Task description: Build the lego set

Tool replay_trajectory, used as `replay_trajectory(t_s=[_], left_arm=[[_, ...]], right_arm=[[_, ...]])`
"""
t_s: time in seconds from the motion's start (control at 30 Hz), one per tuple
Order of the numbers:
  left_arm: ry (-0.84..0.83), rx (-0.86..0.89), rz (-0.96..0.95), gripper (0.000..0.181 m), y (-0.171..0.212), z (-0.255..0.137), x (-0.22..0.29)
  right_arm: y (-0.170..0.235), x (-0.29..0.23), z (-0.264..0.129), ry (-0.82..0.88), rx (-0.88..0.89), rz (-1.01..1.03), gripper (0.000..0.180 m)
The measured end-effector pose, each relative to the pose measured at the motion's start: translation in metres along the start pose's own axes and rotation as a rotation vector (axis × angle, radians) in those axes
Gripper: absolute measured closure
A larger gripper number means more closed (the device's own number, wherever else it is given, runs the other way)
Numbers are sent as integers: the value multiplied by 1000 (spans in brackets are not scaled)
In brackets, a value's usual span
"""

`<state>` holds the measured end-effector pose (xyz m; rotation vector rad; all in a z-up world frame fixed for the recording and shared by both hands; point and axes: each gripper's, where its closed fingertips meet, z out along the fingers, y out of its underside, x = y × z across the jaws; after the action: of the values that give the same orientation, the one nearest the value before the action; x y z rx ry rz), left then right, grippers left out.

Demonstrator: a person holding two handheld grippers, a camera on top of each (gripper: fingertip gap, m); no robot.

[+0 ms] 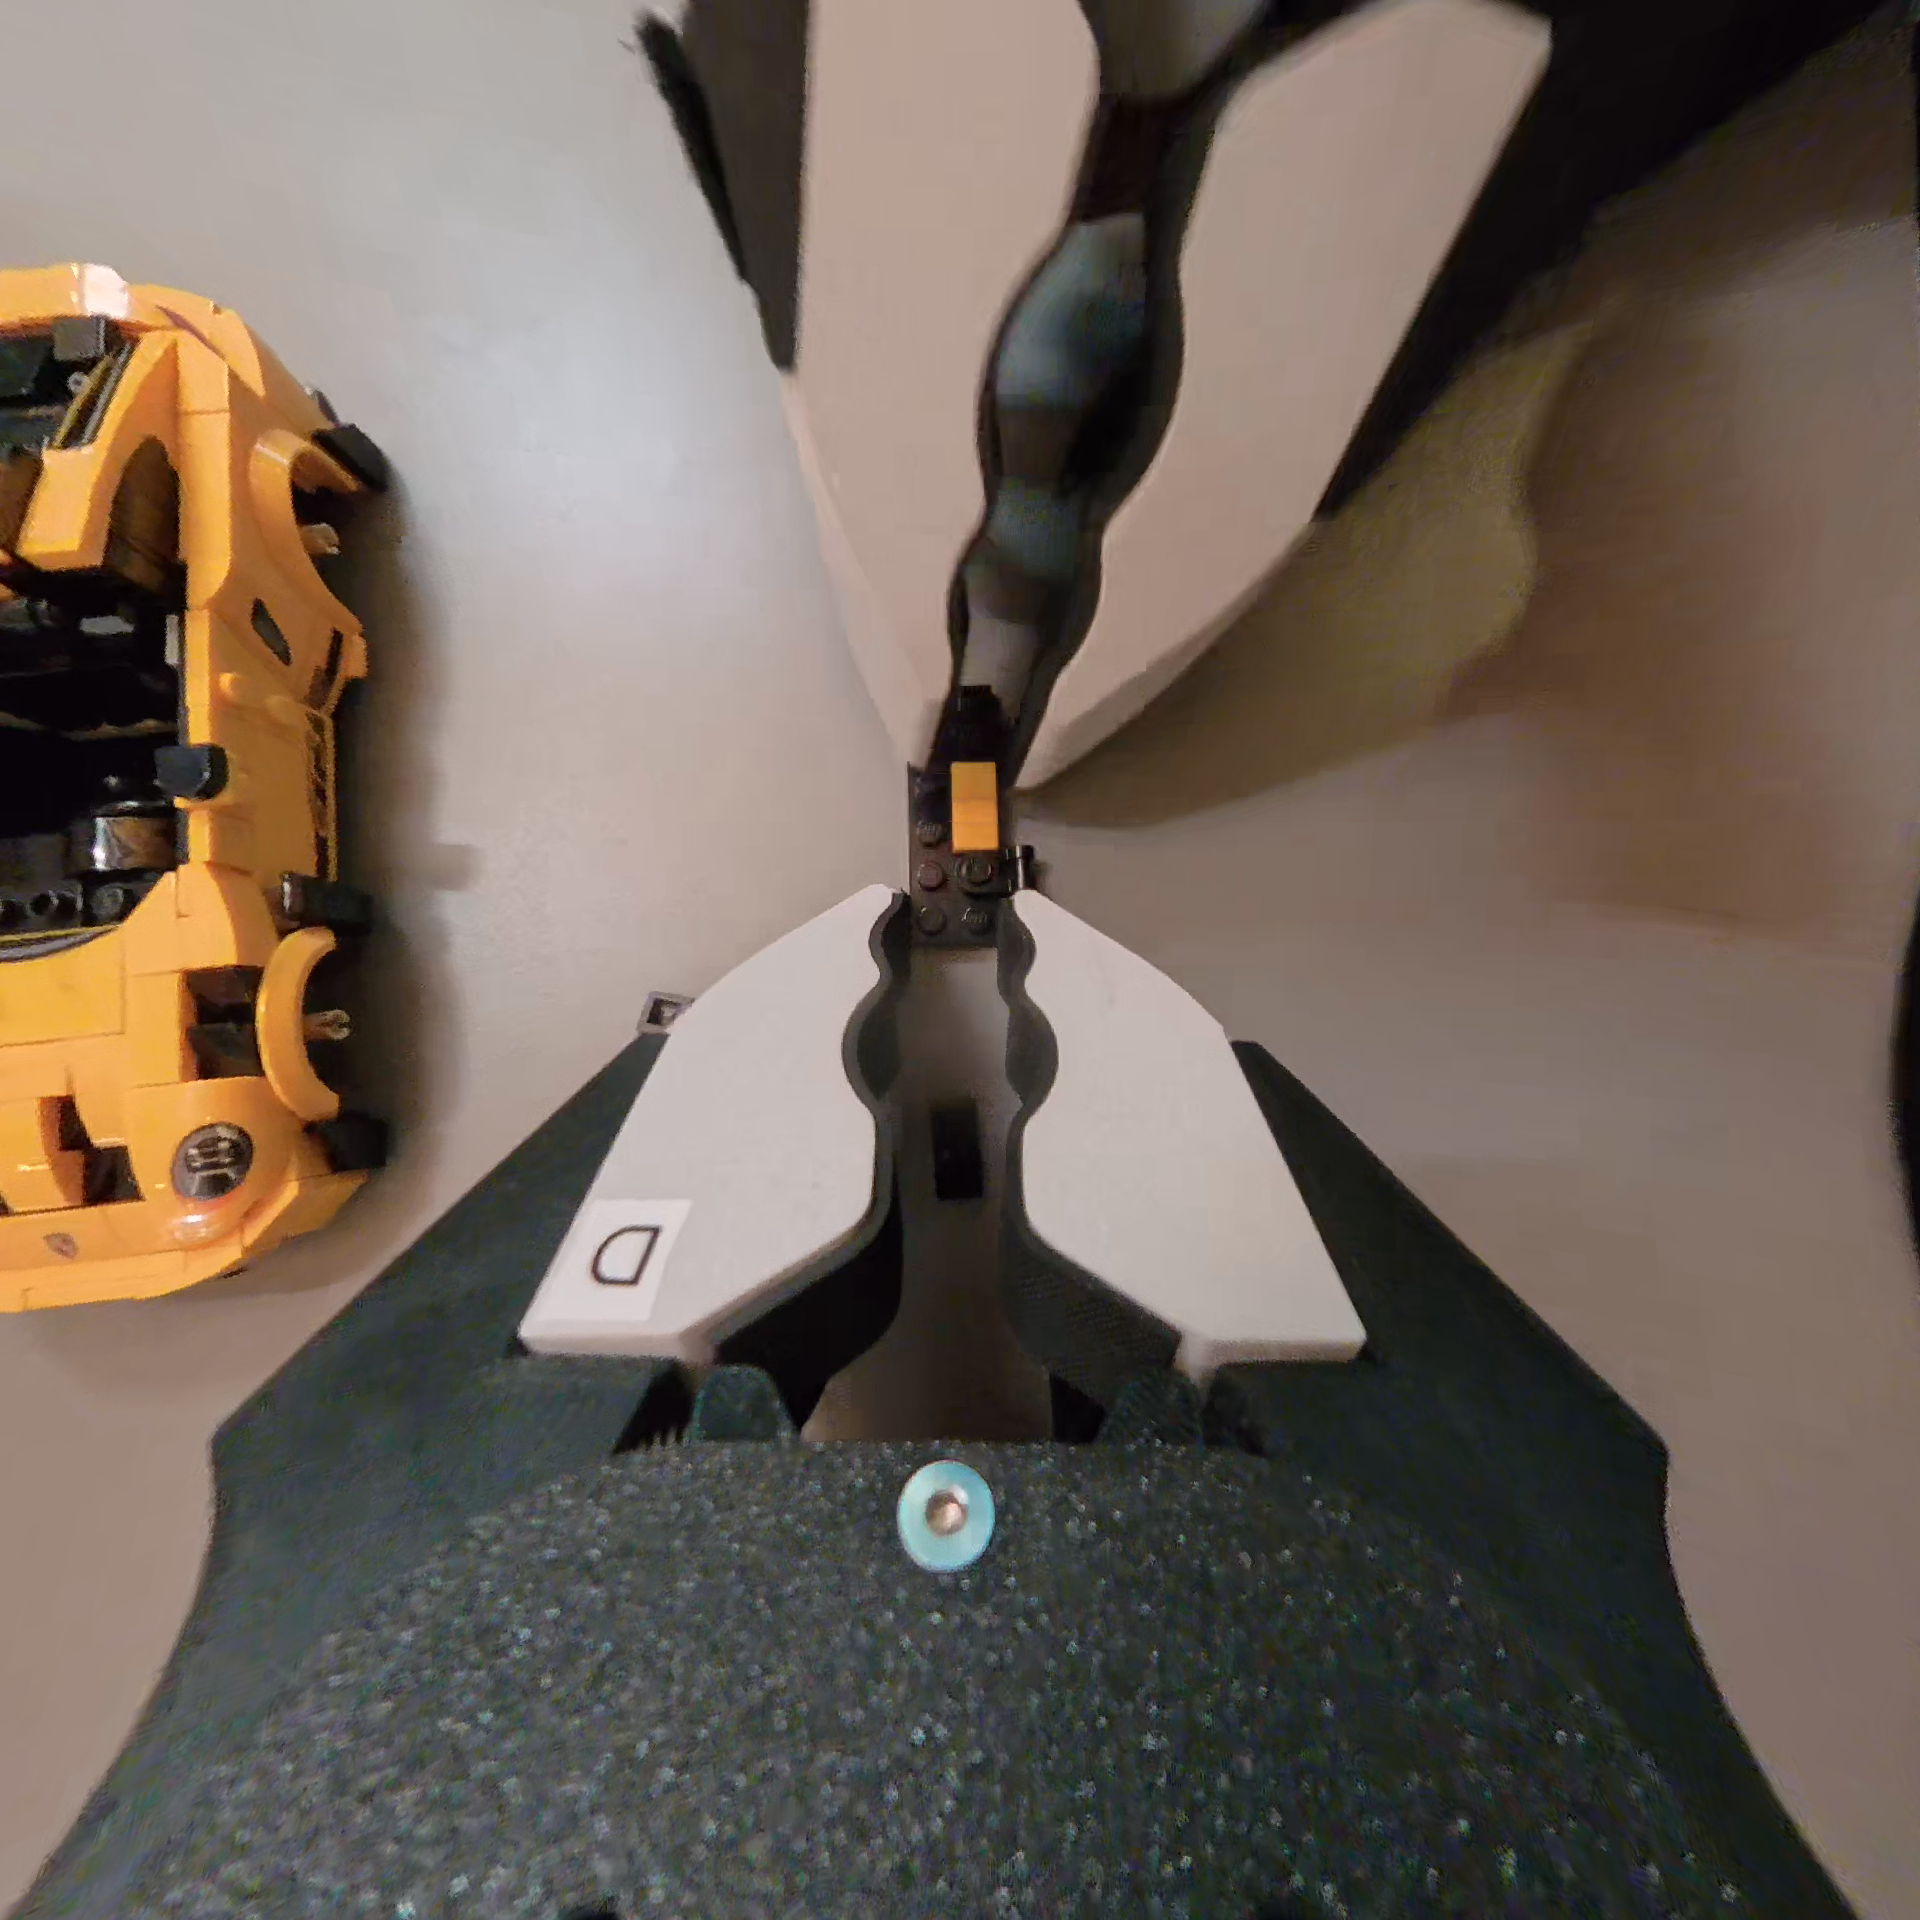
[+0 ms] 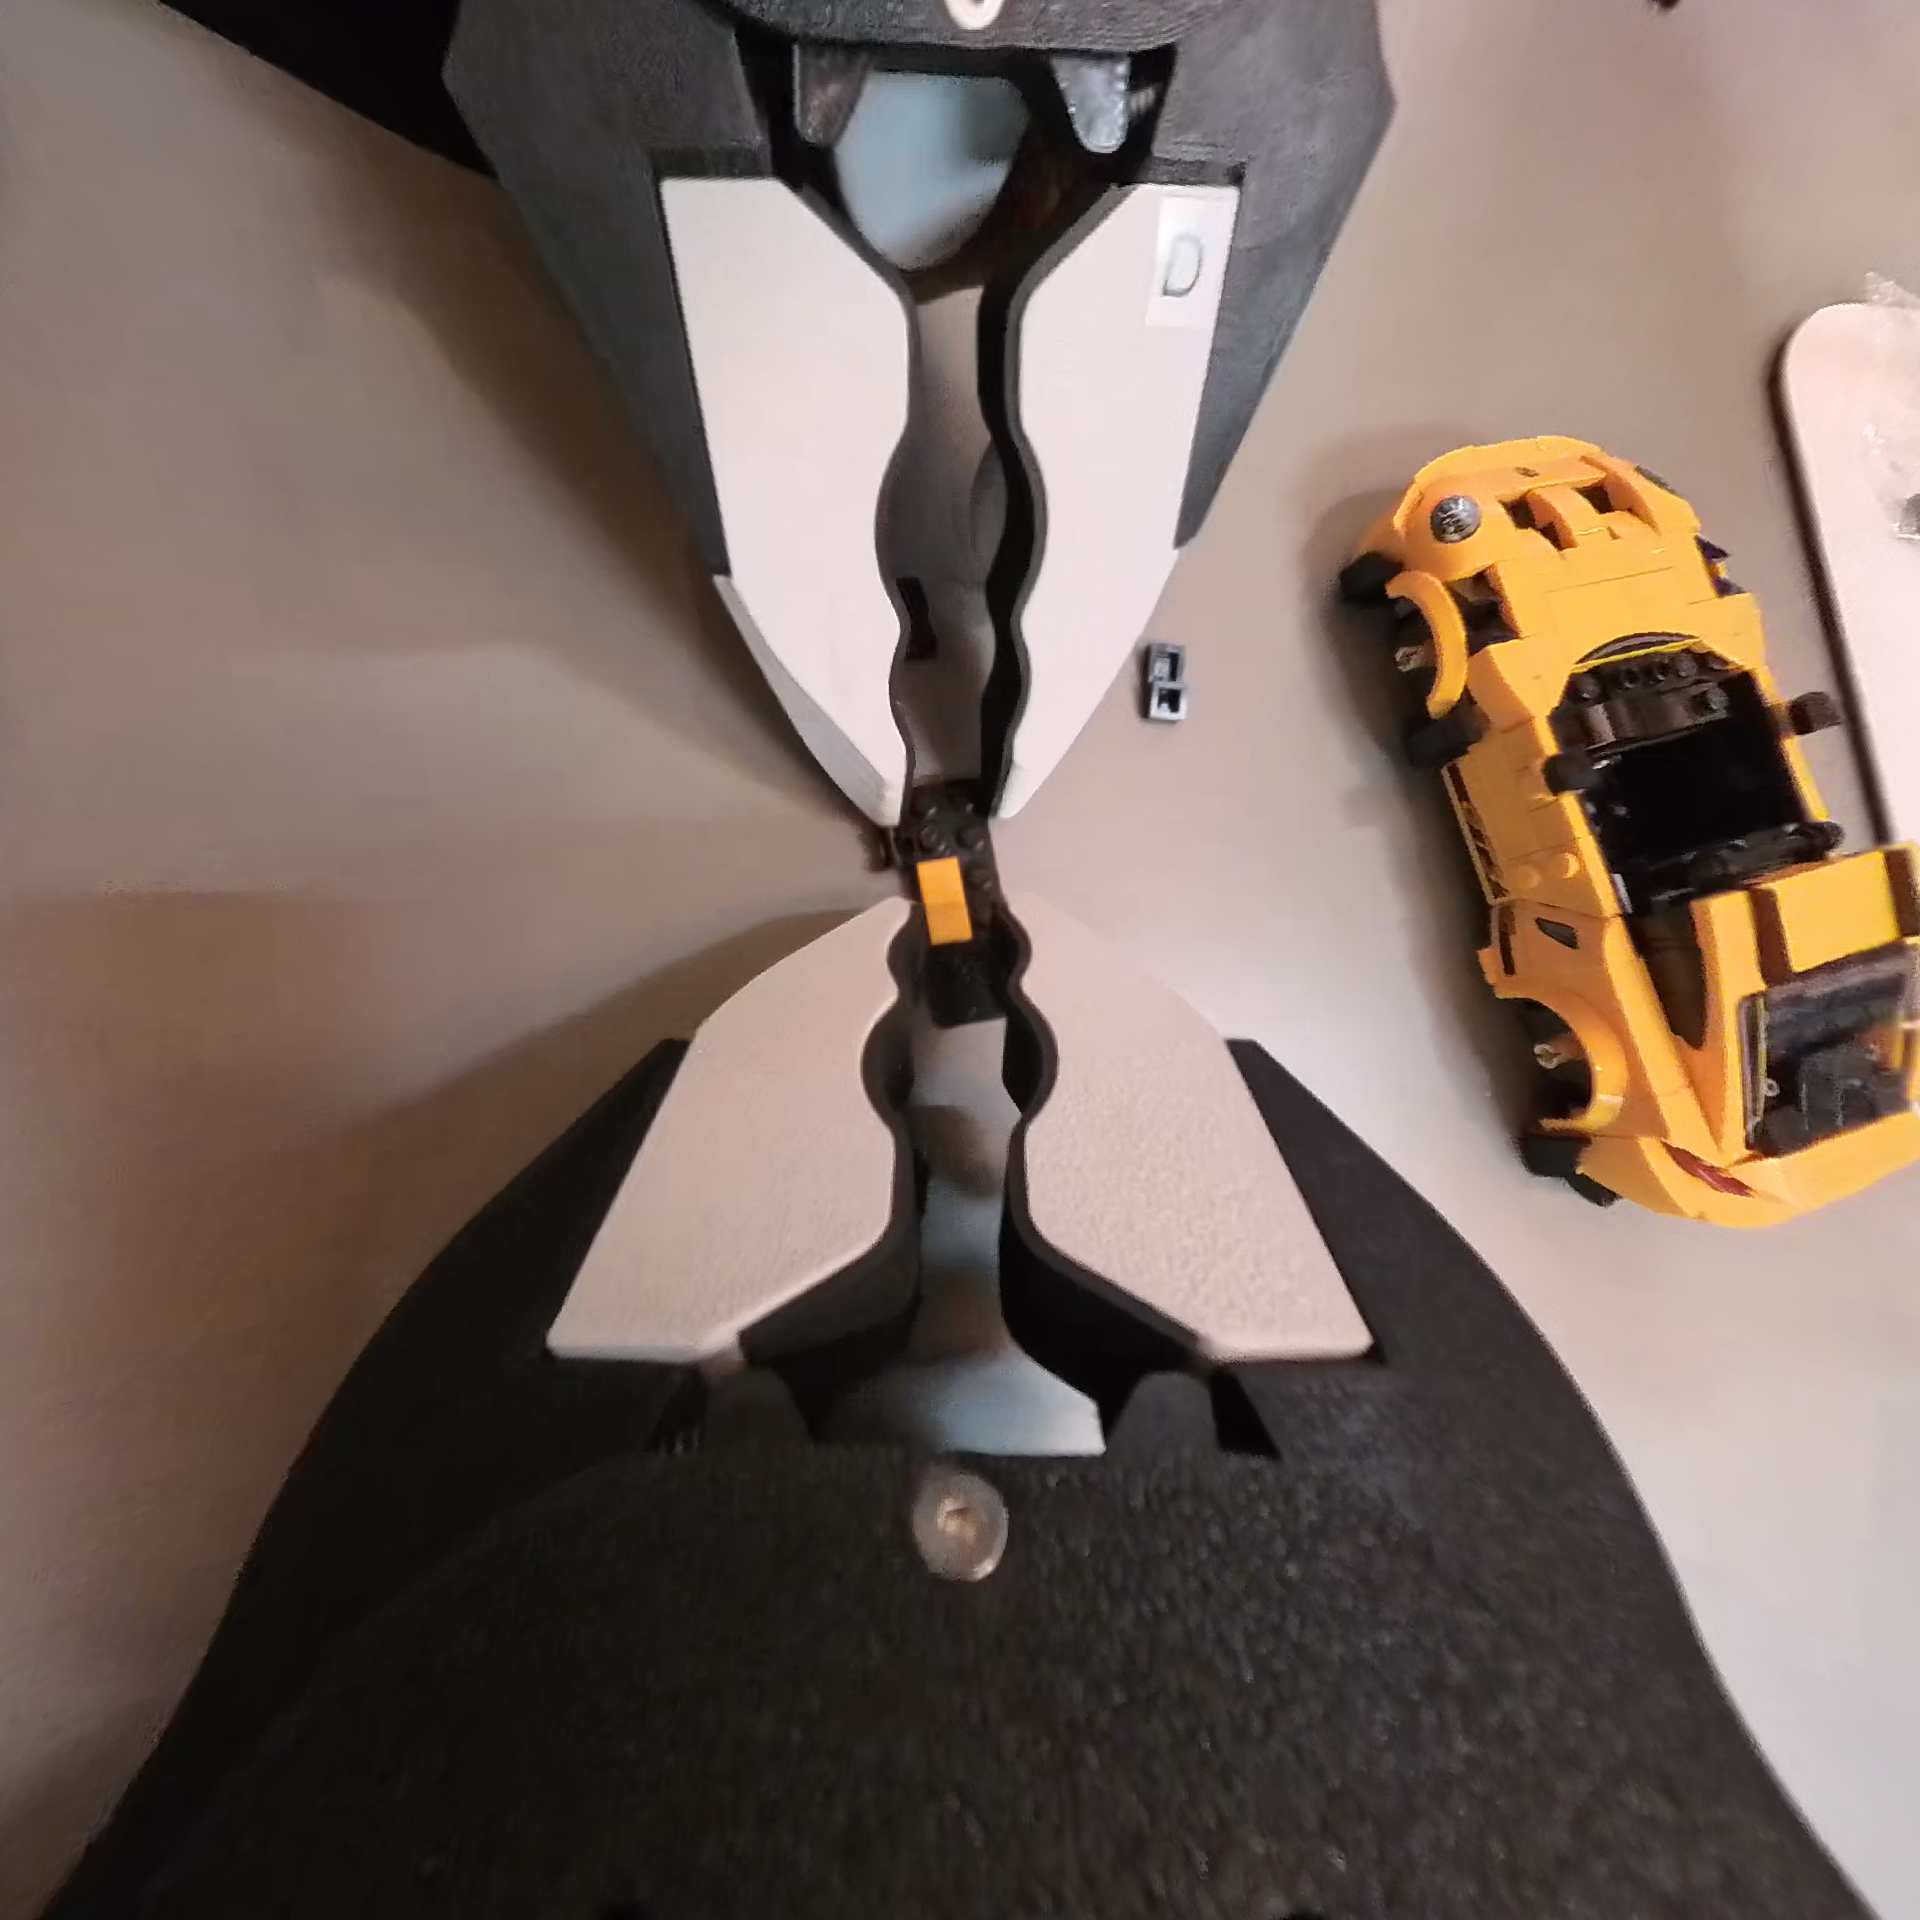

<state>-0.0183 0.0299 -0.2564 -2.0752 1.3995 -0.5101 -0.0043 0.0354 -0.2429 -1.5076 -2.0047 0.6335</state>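
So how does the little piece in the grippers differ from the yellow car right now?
The small assembly is held off the table, pinched at either end by the left gripper and right gripper; the yellow car lies on the table, untouched. The small assembly is a few bricks, mostly black with one yellow tile; the car is far larger and mostly yellow. Both mix yellow and black bricks.

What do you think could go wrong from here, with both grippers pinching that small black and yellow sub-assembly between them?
1. The black plate with the yellow tile is held only at its two ends, by the left gripper and the right gripper; a slight twist or pull might snap it apart or drop it.
2. The small clip on its side looks exposed and could catch on the jaws.
3. A loose grey piece lies close by on the table and could get knocked away.
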Motion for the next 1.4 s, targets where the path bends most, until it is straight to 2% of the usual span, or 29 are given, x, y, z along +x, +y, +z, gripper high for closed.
replay_trajectory(t_s=[0.17, 0.33, 0.37, 0.57, 0.9, 1.0, 1.1, 1.27, 1.4], left_arm=[[13, -1, 18, 154, 2, -2, 1], [41, 2, 8, 157, 4, -3, 3], [45, 1, 11, 163, 3, -2, 3], [48, 20, 31, 165, 1, -1, 3], [-133, 35, 230, 165, -4, 0, -12], [-133, 34, 206, 165, -5, 1, -12], [-126, 27, 171, 165, -5, 2, -12], [-104, 23, 96, 165, -6, 3, -11], [-104, 21, 61, 165, -6, 4, -11]], right_arm=[[9, 3, -7, -24, -11, -13, 157], [15, 2, 3, -50, -35, -38, 155], [14, 2, 3, -61, -28, -43, 155], [14, -3, 3, -135, -46, -103, 161], [6, 6, -7, -20, 36, -130, 164], [1, -1, -6, -1, 36, -157, 172], [5, -2, 4, 8, -15, -100, 180], [4, 0, 9, -6, -19, -13, 180], [3, -1, 10, -1, -33, -19, 180]])
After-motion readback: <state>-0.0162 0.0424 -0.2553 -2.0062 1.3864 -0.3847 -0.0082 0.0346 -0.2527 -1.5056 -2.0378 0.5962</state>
